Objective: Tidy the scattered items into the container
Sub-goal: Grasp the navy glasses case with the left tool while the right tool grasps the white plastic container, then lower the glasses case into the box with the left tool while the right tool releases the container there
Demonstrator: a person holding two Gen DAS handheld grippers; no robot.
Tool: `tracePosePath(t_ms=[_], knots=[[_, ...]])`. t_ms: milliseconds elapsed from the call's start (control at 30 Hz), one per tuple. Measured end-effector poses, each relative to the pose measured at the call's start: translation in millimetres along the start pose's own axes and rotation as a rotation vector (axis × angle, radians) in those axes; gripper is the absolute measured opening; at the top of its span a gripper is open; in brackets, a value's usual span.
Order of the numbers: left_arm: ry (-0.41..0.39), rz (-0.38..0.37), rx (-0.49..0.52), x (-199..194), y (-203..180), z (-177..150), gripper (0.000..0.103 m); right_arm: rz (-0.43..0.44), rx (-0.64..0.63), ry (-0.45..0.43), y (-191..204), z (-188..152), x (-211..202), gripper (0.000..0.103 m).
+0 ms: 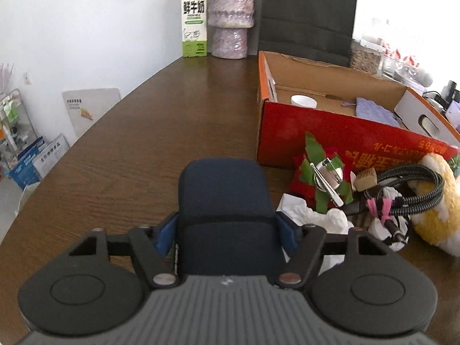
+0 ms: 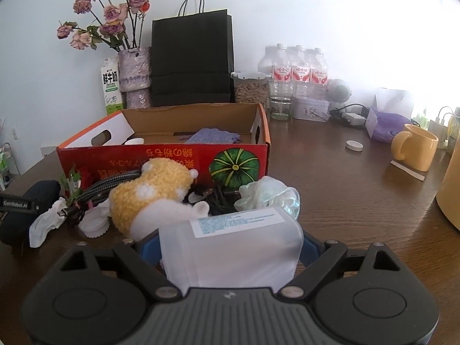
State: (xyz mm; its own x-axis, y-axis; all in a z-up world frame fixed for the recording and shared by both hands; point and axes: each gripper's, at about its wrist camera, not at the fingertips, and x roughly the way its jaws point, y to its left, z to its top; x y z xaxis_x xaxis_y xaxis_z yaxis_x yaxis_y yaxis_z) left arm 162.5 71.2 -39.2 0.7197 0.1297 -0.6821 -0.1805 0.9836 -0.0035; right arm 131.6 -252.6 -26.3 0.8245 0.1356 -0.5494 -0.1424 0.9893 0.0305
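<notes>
My left gripper is shut on a dark navy case, held over the table left of the pile. My right gripper is shut on a translucent white bottle with a printed label, just in front of the pile. The open red cardboard box holds a purple pouch and a white cup. In front of it lie a yellow plush toy, braided cables, a red and green ornament, crumpled tissue and a crumpled plastic bag.
A milk carton, a vase and a black paper bag stand behind the box. Water bottles, a jar, a tin, a yellow mug and a tissue pack stand at the right.
</notes>
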Motion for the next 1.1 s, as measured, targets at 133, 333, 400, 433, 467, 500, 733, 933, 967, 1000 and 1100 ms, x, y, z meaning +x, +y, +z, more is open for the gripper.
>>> tracePosePath(t_ms=[133,333,400,433,467,500,733,933,967,1000,1100], knots=[[-0.016,-0.008,0.041,-4,2,-4,0.067,0.002,-0.001,-0.004,1,-1,-1,0.09],[-0.032,-0.052,-0.017,-13,11,-9,0.065,0.014,0.0,-0.016,3,-1,-7,0.09],[-0.039,-0.045,-0.018,-17,12,-11,0.064,0.015,-0.002,-0.025,3,0,-11,0.09],[-0.042,-0.048,-0.021,-18,12,-11,0.064,0.016,-0.003,-0.032,3,1,-13,0.09],[-0.047,-0.052,-0.025,-21,13,-11,0.064,0.017,-0.003,-0.036,3,1,-15,0.09],[-0.057,-0.051,-0.025,-26,14,-11,0.064,0.018,-0.001,-0.042,2,2,-18,0.09],[-0.175,-0.068,-0.004,-62,10,7,0.064,0.026,-0.022,-0.118,5,16,-36,0.09],[-0.258,-0.126,0.018,-83,-3,36,0.064,0.036,-0.062,-0.186,8,42,-41,0.09],[-0.273,-0.135,0.025,-85,-6,44,0.064,0.039,-0.071,-0.2,9,48,-40,0.09],[-0.287,-0.146,0.031,-86,-10,53,0.064,0.042,-0.081,-0.216,10,55,-39,0.09],[-0.315,-0.179,0.04,-87,-22,78,0.064,0.055,-0.099,-0.263,14,79,-35,0.09]])
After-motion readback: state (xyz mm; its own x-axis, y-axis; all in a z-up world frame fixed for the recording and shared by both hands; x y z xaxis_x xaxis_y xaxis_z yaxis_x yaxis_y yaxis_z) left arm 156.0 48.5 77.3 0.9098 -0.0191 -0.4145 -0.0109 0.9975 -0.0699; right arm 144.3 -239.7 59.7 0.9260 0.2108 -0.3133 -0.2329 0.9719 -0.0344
